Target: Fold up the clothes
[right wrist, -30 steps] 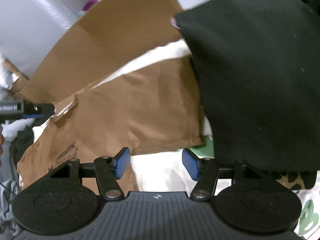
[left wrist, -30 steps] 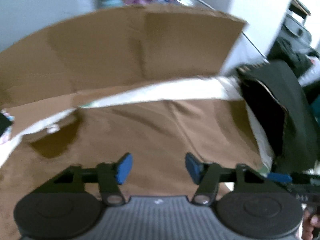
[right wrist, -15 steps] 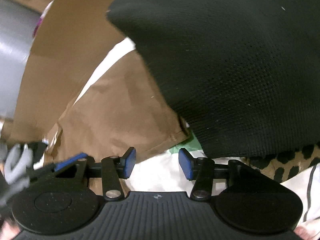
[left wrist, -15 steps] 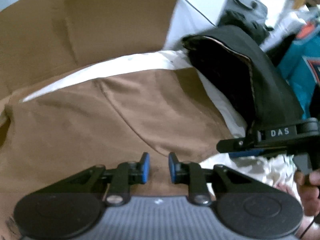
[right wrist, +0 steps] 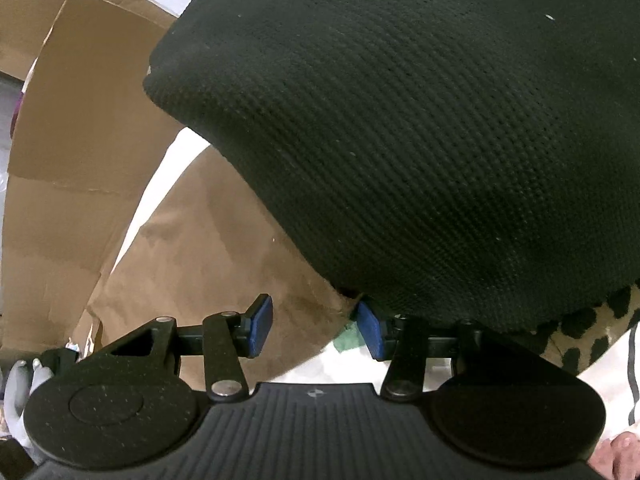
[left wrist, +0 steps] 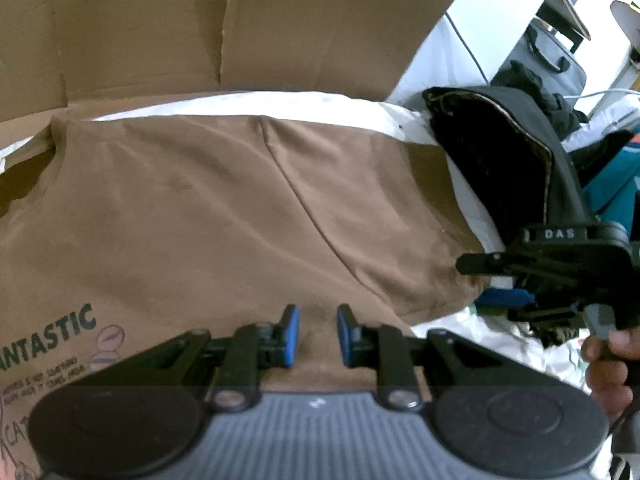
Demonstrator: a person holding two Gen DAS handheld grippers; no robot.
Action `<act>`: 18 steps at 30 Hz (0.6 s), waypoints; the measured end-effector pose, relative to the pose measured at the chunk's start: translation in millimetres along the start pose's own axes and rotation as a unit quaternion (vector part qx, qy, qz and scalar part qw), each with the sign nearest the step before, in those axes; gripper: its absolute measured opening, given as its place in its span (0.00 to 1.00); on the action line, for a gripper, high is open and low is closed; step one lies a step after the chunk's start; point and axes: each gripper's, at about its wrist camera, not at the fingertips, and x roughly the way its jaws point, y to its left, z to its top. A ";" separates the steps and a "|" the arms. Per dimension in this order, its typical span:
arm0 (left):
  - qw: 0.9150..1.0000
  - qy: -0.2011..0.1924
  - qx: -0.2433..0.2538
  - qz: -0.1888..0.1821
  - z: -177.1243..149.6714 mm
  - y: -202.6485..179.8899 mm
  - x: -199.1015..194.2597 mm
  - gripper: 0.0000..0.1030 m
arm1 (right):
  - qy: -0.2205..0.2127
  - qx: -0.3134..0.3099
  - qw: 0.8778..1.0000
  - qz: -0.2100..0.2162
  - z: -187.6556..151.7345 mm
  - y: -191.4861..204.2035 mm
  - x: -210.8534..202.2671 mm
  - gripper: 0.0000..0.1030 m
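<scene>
A brown T-shirt [left wrist: 180, 220] with a dark green "FANTASTIC" print [left wrist: 52, 332] lies spread flat on a white sheet [left wrist: 280, 102]. My left gripper [left wrist: 318, 336] hovers low over its middle near the armpit seam. Its jaws stand narrowly apart, and only flat fabric shows in the gap. My right gripper [right wrist: 314, 328] is at the outer corner of the shirt's sleeve [right wrist: 208, 248]. Its jaws are closing, with the sleeve's hem corner lying between them and no pad pressing on it. In the left wrist view the right gripper [left wrist: 476, 284] sits at the sleeve's [left wrist: 380, 220] lower right end.
A large black mesh-covered thing [right wrist: 400, 140] rises right beside the sleeve and hangs over the right gripper. Flattened cardboard [left wrist: 200, 28] stands behind the shirt. Leopard-print cloth [right wrist: 580, 328] and a teal garment [left wrist: 616, 184] lie to the right. A hand [left wrist: 608, 360] holds the right gripper.
The left gripper's jaws narrowed and it sank toward the shirt, swinging right. The right gripper rolled, came down to the sleeve corner and its jaws drew somewhat closer together.
</scene>
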 end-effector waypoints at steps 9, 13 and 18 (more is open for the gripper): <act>1.000 -0.004 0.001 -0.010 0.9 0.9 -1.0 0.21 | -0.026 -0.018 0.999 -0.004 -4.1 2.7 -10.5 0.07; 0.999 -0.012 0.022 -0.024 4.5 -10.0 0.3 0.21 | -0.058 -0.054 0.997 -0.010 -3.7 10.7 -27.6 0.07; 0.998 -0.007 0.053 -0.036 4.3 -25.8 15.1 0.21 | -0.071 -0.094 0.993 -0.012 -5.8 6.9 -34.1 0.07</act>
